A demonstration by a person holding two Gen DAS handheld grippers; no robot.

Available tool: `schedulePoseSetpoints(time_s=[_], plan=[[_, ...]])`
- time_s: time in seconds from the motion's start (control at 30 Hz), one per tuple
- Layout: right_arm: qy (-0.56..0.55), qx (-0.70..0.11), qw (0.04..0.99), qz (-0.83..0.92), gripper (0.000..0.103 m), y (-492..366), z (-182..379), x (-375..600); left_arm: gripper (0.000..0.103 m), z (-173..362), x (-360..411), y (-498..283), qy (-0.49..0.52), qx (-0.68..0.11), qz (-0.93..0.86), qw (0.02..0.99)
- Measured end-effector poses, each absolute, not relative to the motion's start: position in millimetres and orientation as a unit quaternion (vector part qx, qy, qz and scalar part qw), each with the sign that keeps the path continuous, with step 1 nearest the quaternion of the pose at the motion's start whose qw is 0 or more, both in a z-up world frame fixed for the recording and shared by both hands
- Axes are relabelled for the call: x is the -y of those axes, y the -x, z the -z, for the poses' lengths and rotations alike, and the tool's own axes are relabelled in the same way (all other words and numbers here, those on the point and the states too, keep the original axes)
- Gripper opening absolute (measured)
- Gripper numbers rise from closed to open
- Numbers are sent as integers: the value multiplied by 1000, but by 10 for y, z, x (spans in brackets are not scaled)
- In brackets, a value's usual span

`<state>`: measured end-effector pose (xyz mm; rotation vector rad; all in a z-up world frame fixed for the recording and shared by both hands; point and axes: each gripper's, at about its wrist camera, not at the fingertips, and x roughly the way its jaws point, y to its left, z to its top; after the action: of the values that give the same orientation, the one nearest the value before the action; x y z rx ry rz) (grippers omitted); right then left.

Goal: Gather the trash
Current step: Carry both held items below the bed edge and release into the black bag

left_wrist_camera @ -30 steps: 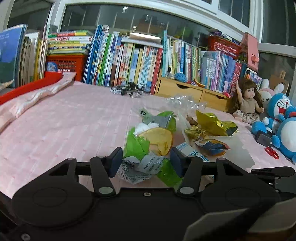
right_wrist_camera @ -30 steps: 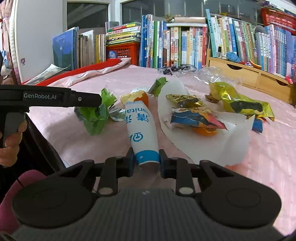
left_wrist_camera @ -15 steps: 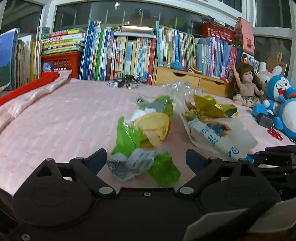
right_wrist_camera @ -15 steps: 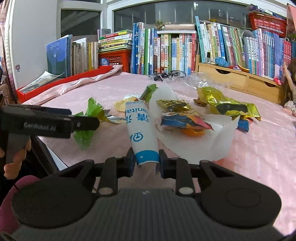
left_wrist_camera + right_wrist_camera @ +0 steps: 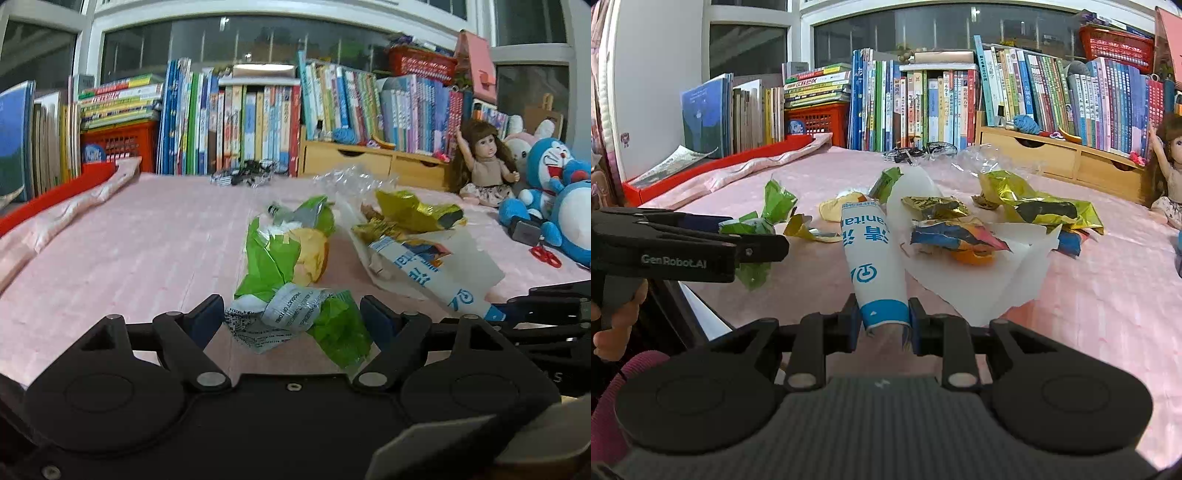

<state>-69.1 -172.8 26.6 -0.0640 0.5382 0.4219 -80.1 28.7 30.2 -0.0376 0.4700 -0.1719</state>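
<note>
The crumpled green wrapper (image 5: 295, 325) lies on the pink cloth (image 5: 122, 251), directly between the wide-open jaws of the left gripper (image 5: 291, 317), its length running away from them. The right gripper (image 5: 882, 321) clamps a white bag (image 5: 871, 258). The wrapper's near end is hidden by the gripper body.

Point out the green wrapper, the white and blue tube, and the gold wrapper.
green wrapper (image 5: 271, 264), left wrist view, its crumpled middle
white and blue tube (image 5: 873, 269), right wrist view, its printed body
gold wrapper (image 5: 1039, 206), right wrist view, its middle
</note>
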Motion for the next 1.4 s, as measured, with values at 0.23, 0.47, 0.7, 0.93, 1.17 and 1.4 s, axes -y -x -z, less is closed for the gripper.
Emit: schedulePoseSetpoints(time_s=[0.23,0.47,0.7,0.93,1.17,1.4], plan=[[17,-258,944,-204,32,957,-345,1778,79,-436,-300,1093,25,-225,103,969],[3,-260,945,-200,33,1368,-366,1825,79,-444,-351,1481,36,-244,126,961],[-27,-299,935,-187,33,1690,-239,1882,79,-273,-309,1832,55,-298,155,940],[-36,-374,910,-175,34,1761,104,1889,79,108,-252,1847,38,-389,158,907],[-64,-437,882,-167,29,1714,468,1904,79,483,-266,1766,22,-458,148,876],[-65,-448,877,-162,29,1678,546,1882,79,592,-210,1740,11,-482,154,863]])
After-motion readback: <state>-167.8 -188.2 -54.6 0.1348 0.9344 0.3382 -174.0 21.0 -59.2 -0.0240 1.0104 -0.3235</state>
